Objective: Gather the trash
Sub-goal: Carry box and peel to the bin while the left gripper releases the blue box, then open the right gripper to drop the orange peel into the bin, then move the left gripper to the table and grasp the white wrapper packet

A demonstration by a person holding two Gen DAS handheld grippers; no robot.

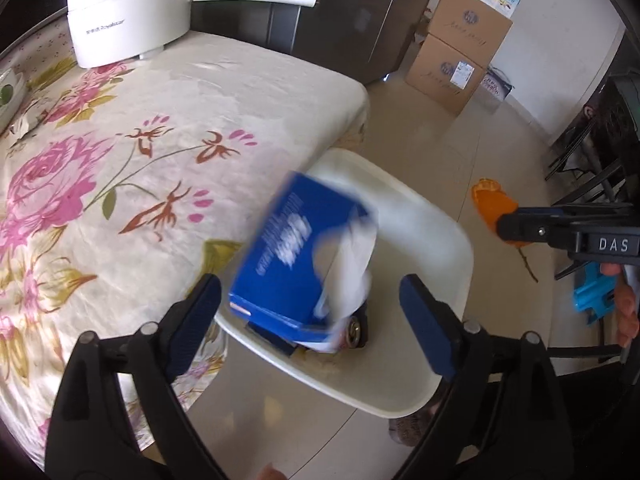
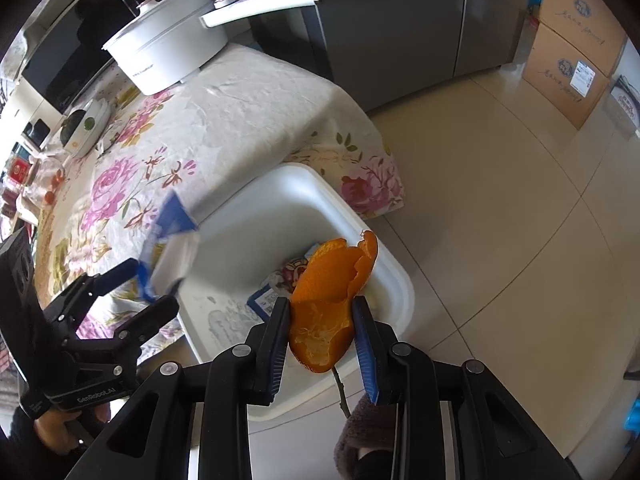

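A blue tissue box (image 1: pixel 288 256) with white paper spilling from it hangs blurred over the white bin (image 1: pixel 432 240). It sits between the spread fingers of my left gripper (image 1: pixel 310 284), and neither pad presses on it. From the right wrist view the same box (image 2: pixel 168 240) floats just past the left gripper (image 2: pixel 150 286), above the bin (image 2: pixel 280 208). My right gripper (image 2: pixel 322 308) is shut on an orange peel (image 2: pixel 328 292) with a thin stem, held over the bin's near rim. The left wrist view also shows the peel (image 1: pixel 488 200) in the right gripper (image 1: pixel 504 228). A can (image 1: pixel 354 330) and wrappers lie in the bin.
The bin stands on the tiled floor against a table with a flowered cloth (image 1: pixel 120 184). A white pot with a long handle (image 1: pixel 128 12) sits at the table's far end. Stacked cardboard boxes (image 1: pixel 460 52) stand by a grey fridge (image 2: pixel 400 20). A fuzzy slipper (image 2: pixel 360 440) is below.
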